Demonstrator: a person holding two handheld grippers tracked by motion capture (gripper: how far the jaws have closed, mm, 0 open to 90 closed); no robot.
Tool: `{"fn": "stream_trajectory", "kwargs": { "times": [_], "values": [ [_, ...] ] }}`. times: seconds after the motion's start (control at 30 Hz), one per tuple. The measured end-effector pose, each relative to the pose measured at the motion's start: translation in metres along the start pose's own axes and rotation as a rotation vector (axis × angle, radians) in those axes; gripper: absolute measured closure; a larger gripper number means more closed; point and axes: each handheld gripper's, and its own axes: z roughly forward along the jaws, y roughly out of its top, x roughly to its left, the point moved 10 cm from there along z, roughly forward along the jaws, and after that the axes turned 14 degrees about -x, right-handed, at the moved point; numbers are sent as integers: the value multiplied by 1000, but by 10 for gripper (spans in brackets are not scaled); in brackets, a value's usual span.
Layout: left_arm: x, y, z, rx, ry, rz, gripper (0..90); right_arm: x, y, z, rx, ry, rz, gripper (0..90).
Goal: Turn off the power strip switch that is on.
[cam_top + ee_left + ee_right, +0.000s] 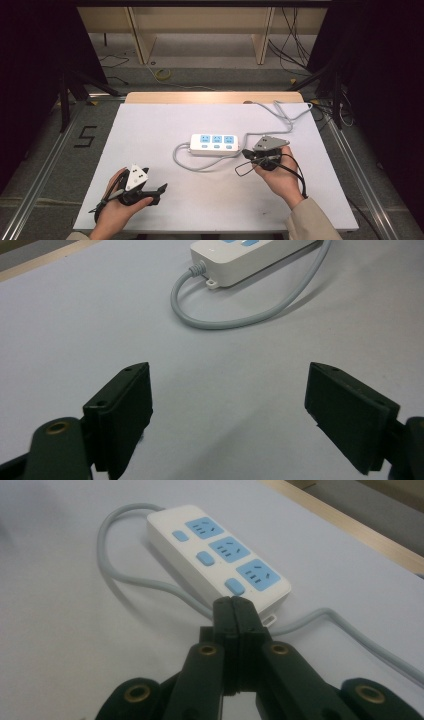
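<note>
Closed right jaws at the power strip's end

Centrally on the white table (150,125) lies the power strip (213,144), long axis across the table, three blue sockets facing up, grey cord (187,162) looping from its left end. Right gripper (248,154): jaws pressed fully together, nothing between them, tips just beside the strip's right end. Left gripper (163,189): jaws wide apart, empty, held low near the front edge, pointing toward the strip, well apart from it.
</note>
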Motion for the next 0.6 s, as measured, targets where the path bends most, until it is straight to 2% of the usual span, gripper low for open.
{"fn": "stream_trajectory", "kwargs": {
  "times": [0.6],
  "values": [
    [0, 0, 0, -3, 1, 2, 192, 1, 12, 17, 17, 13, -22, 900]
  ]
}}
